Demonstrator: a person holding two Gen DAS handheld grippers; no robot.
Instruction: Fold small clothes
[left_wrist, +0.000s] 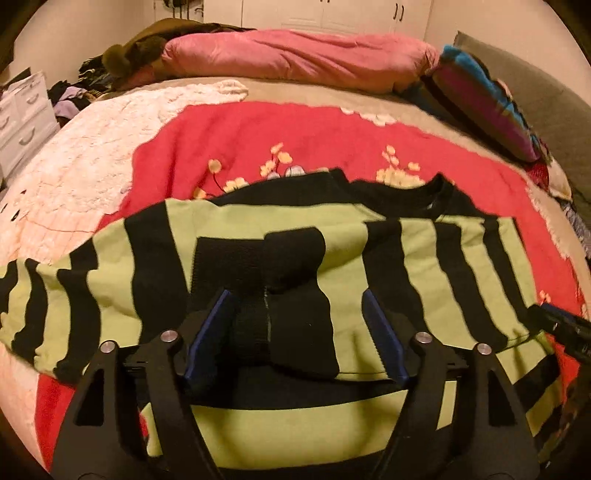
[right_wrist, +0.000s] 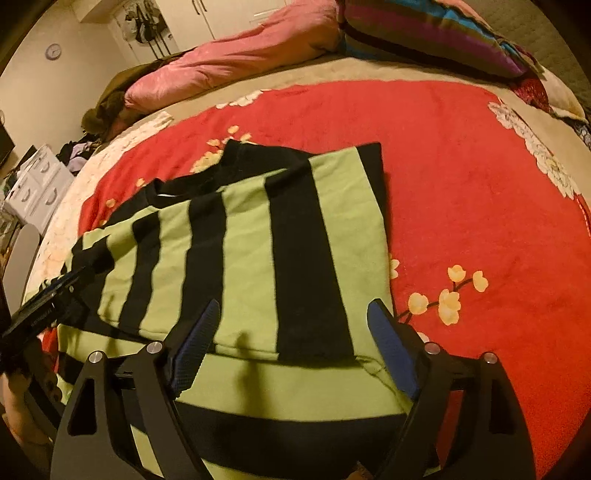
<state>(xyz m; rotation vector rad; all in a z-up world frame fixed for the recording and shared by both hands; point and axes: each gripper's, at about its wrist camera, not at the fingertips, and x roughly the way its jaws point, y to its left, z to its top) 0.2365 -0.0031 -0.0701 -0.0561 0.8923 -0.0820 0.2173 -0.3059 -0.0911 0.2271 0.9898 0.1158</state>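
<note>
A green and black striped sweater (left_wrist: 236, 240) lies partly folded on a red floral blanket (left_wrist: 295, 133) on the bed. Its sleeves are folded in across the body, and a black cuff (left_wrist: 291, 266) lies on top in the middle. My left gripper (left_wrist: 295, 306) is open just above the cuff, jaws on either side of it. In the right wrist view the sweater (right_wrist: 240, 258) lies with its folded right edge under my right gripper (right_wrist: 295, 314), which is open and empty above the cloth. The other gripper shows at the left edge (right_wrist: 44, 306).
A pink duvet (left_wrist: 295, 55) and a striped pillow (left_wrist: 484, 103) lie at the far side of the bed. A white drawer unit (left_wrist: 22, 114) and a heap of clothes (left_wrist: 74, 96) stand at the left. A cream blanket (left_wrist: 74, 173) covers the bed's left part.
</note>
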